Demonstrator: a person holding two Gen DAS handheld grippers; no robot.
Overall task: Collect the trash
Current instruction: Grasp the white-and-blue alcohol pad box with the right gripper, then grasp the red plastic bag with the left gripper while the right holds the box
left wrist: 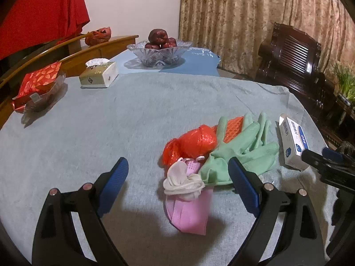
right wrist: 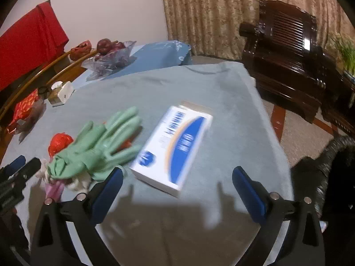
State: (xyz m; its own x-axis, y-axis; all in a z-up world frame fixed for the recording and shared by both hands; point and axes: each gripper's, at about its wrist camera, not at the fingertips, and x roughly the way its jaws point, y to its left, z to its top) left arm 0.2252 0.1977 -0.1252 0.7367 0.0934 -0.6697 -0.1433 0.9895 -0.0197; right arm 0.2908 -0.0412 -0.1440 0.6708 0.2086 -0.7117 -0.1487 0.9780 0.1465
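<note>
Fingers [left wrist: 241, 184] on my left tool stand wide apart, nothing between the pads; right fingers [right wrist: 108, 188] likewise spread and empty. Nothing collected yet, by my reading. Trash all lies on the tabletop [left wrist: 111, 122]: pink mask [left wrist: 188, 212], white wad [left wrist: 184, 181], red plastic bag [left wrist: 190, 144], green rubber gloves [left wrist: 246, 141], white-and-blue box [right wrist: 175, 146] just ahead of my right fingers.

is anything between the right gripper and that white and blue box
Nothing visible does. The right gripper stands open over bare cloth, with the white and blue box lying directly ahead between its fingers' lines. The green gloves sit off to the box's left.
</note>
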